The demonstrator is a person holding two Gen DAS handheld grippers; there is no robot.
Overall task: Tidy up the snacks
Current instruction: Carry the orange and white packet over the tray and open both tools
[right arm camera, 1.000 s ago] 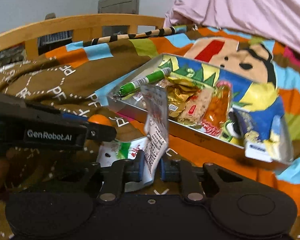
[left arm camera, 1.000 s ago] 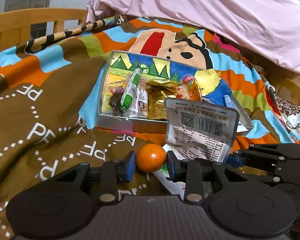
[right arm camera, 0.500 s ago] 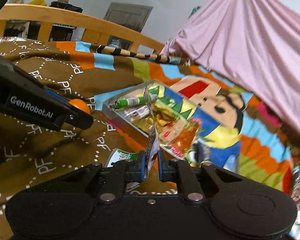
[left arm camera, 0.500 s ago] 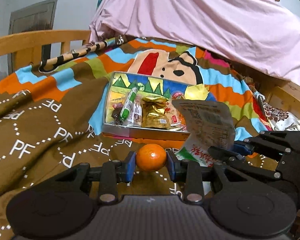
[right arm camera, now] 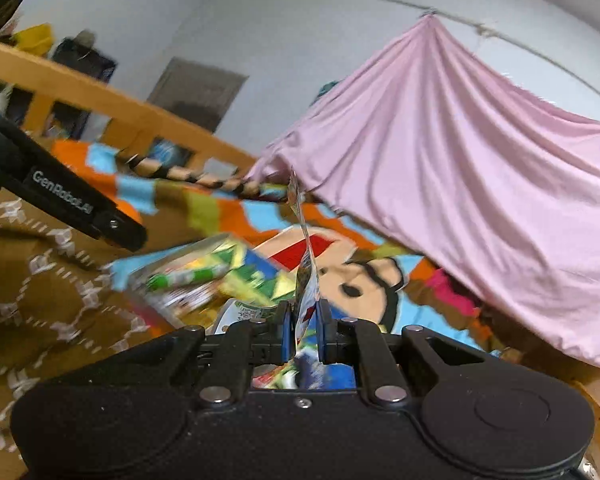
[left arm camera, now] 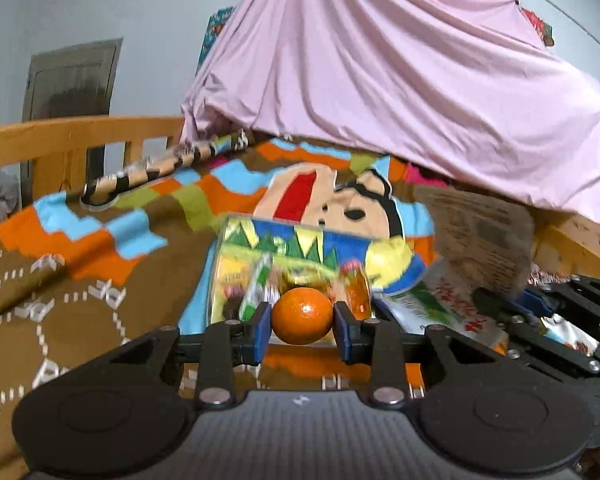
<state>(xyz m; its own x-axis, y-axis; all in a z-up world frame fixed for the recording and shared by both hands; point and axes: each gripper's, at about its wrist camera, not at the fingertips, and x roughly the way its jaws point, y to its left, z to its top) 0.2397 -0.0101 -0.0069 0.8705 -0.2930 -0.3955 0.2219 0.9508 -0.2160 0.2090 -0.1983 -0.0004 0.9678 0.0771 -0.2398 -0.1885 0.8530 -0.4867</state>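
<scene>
My left gripper (left arm camera: 302, 322) is shut on a small orange (left arm camera: 302, 321), held above the blanket in front of the clear snack box (left arm camera: 284, 276). The box holds a green-wrapped stick (left arm camera: 256, 286), gold packets and several other snacks. My right gripper (right arm camera: 305, 334) is shut on a flat snack packet (right arm camera: 306, 280), seen edge-on and standing up from the pads. In the left wrist view that same packet (left arm camera: 480, 240) hangs at the right, with the right gripper (left arm camera: 512, 304) under it. The left gripper's arm (right arm camera: 72, 204) crosses the right wrist view at the left.
A colourful cartoon blanket (left arm camera: 100, 272) covers the bed. A wooden rail (left arm camera: 80, 136) runs along the far left side. A pink sheet (left arm camera: 400, 100) hangs over the far end. More wood (left arm camera: 572, 248) edges the bed at the right.
Both grippers have risen with their loads and tilted up toward level. The box now sits lower and smaller in both views. The right gripper has rolled, so the packet shows edge-on.
</scene>
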